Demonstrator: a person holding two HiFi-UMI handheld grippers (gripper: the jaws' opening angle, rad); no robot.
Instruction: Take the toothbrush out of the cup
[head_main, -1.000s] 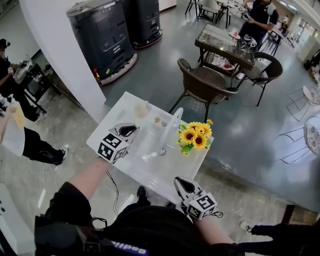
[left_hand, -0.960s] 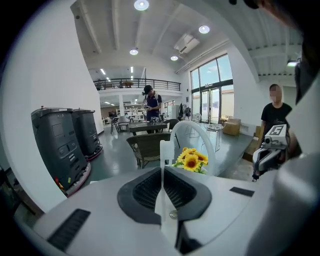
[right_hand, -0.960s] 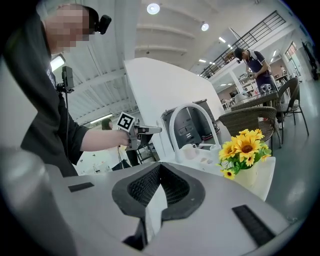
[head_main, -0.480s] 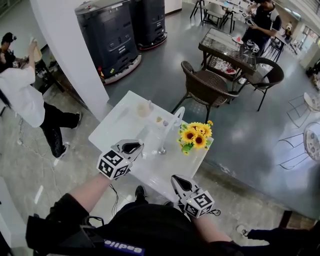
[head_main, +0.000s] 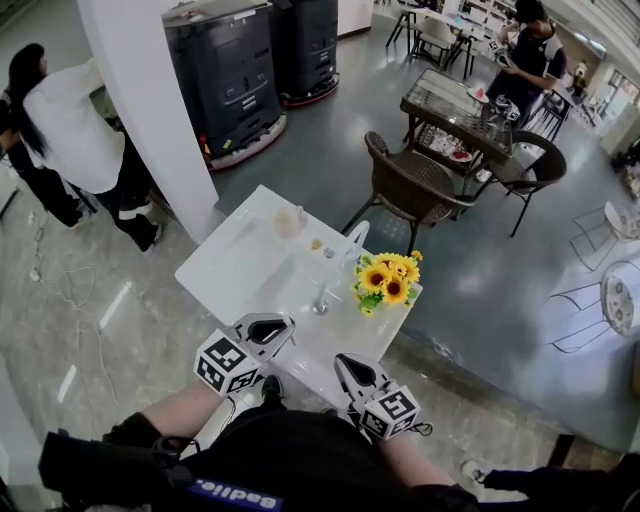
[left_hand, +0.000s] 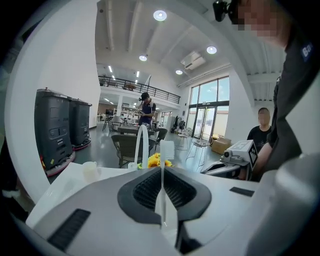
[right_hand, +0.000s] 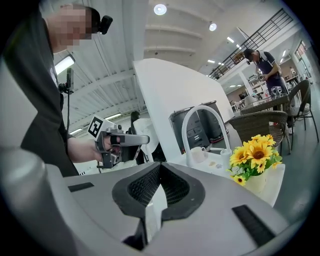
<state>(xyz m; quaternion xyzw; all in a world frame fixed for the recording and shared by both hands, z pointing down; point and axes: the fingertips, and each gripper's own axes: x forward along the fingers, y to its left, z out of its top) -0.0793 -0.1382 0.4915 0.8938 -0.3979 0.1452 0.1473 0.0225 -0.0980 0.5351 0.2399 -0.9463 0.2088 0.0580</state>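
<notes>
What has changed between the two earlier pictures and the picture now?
The left gripper drew back over the table to its near edge, jaws shut; no taking or letting go shows. The person in white at the left moved up the picture. The right gripper, the sunflowers and the white arch stayed.

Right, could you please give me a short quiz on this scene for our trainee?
1. True or false: the left gripper is empty.
2. Which flowers stand on the table? A roses, B sunflowers, C tulips.
3. What colour is the table?
Key: 1 false, it holds the toothbrush; 2 B; 3 white.
</notes>
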